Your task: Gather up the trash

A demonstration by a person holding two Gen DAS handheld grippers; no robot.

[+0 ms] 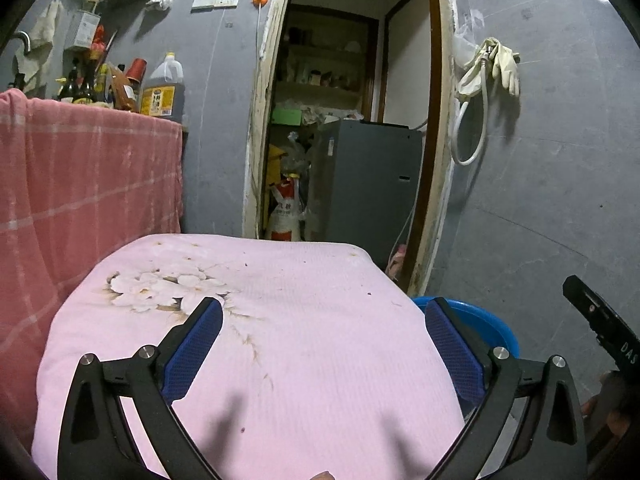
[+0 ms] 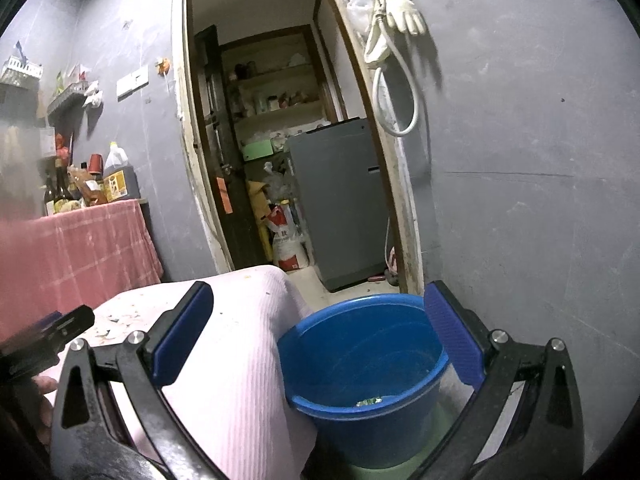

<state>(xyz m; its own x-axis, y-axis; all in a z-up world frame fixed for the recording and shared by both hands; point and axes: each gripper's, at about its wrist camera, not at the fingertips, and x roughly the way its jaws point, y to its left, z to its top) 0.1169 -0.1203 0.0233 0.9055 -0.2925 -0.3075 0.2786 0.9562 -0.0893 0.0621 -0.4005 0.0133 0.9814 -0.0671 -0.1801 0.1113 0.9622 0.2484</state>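
Note:
My left gripper (image 1: 324,312) hangs open over a pink cloth-covered table (image 1: 304,320), nothing between its blue pads. A few small crumbs and specks dot the cloth. My right gripper (image 2: 320,300) is open too, held above a blue plastic bucket (image 2: 360,360) that stands beside the table's right edge. A small greenish scrap of trash (image 2: 370,401) lies at the bucket's bottom. The bucket's rim (image 1: 480,320) shows past the table edge in the left wrist view, and the other gripper's black body (image 1: 600,328) enters at the far right.
An open doorway (image 1: 344,120) ahead leads to a storage room with a grey appliance (image 1: 368,184) and bags. A counter draped in red checked cloth (image 1: 80,184) with bottles stands left. A hose and gloves (image 1: 492,68) hang on the grey wall at right.

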